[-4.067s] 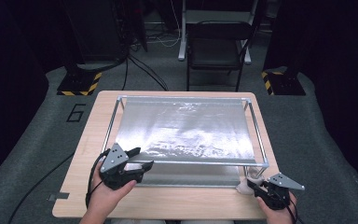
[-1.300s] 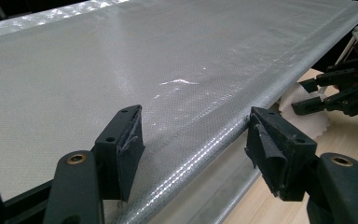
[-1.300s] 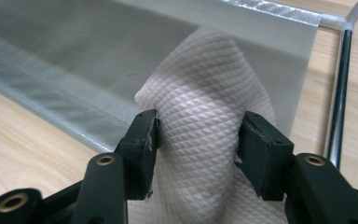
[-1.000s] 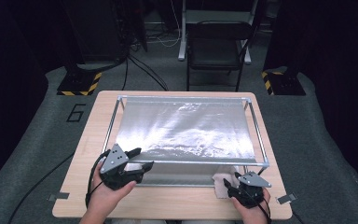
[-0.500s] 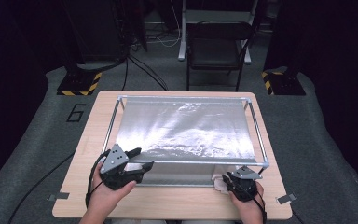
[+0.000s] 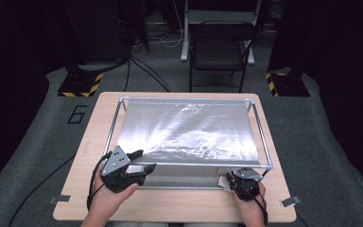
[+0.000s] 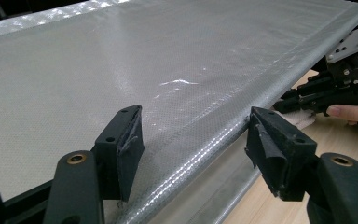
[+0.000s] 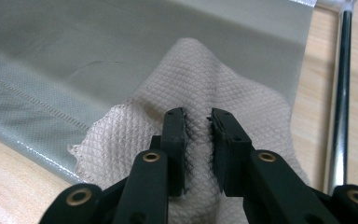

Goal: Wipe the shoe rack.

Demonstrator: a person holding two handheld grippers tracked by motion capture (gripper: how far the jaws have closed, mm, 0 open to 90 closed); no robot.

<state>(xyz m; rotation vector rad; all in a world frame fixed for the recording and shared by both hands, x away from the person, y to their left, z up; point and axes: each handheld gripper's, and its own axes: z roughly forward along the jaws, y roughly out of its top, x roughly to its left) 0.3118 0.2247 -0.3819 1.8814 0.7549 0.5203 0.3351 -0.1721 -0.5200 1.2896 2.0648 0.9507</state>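
Observation:
A silver-grey plastic sheet (image 6: 184, 127) is stretched over a metal frame (image 6: 264, 142) on a wooden table (image 6: 179, 208). My left gripper (image 6: 144, 161) sits at the sheet's front left edge. In the left gripper view it (image 7: 196, 140) is open, with its jaws standing on either side of the sheet's (image 7: 121, 60) rolled front edge. My right gripper (image 6: 231, 183) is at the front right, and its jaws have just been closing. It (image 8: 198, 121) is shut on a white textured cloth (image 8: 191, 70) that lies against the sheet's hanging front flap (image 8: 98, 37).
A frame rail (image 8: 342, 93) runs just right of the cloth. The right gripper (image 7: 326, 93) and a fingertip appear far right in the left gripper view. A black chair (image 6: 220, 47) and striped stand bases (image 6: 80, 87) are on the floor behind the table.
The right gripper has moved left along the table's front edge to the cloth and closed on it. The left gripper has stayed put.

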